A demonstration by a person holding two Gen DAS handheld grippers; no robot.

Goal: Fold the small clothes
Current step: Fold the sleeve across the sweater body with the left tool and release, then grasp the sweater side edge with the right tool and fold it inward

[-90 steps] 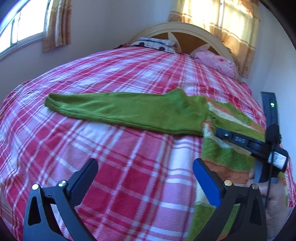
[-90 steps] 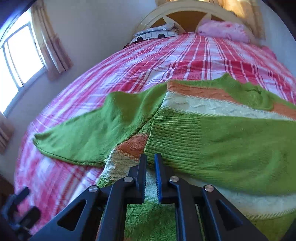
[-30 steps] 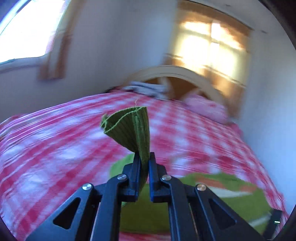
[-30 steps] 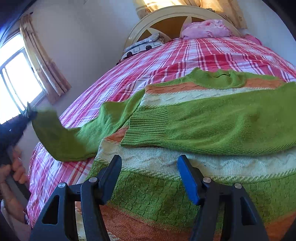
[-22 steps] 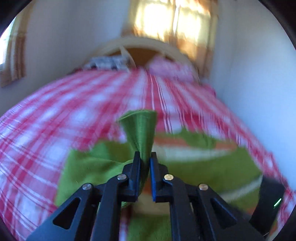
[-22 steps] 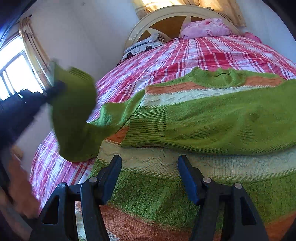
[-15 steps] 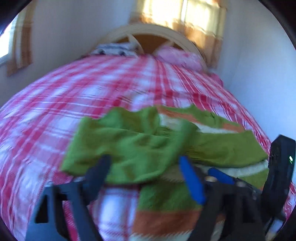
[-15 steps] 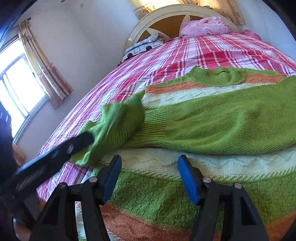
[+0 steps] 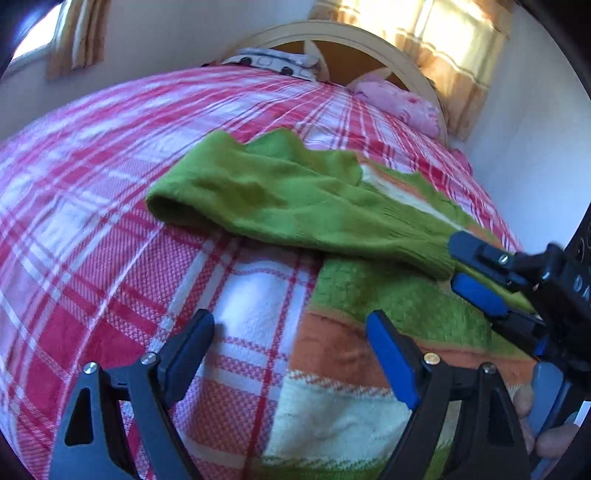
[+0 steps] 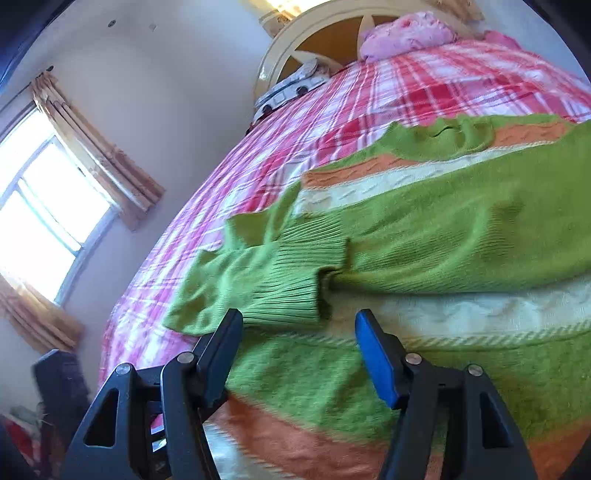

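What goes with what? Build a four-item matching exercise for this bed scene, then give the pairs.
Things:
1. left gripper
2. sweater sleeve
3. pink pillow
4. curtained window

States or places:
A. folded across the sweater body
B. on the wall beside the bed
C. open, holding nothing
D. at the headboard

Pairs: 1-C, 2-A, 3-D, 4-B

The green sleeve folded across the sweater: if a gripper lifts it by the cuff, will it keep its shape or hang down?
The sleeve would probably hang limp: its knit already lies rumpled and doubled over on the sweater. It looks light for its size. The ribbed cuff should give the pads some grip, so slipping seems unlikely.
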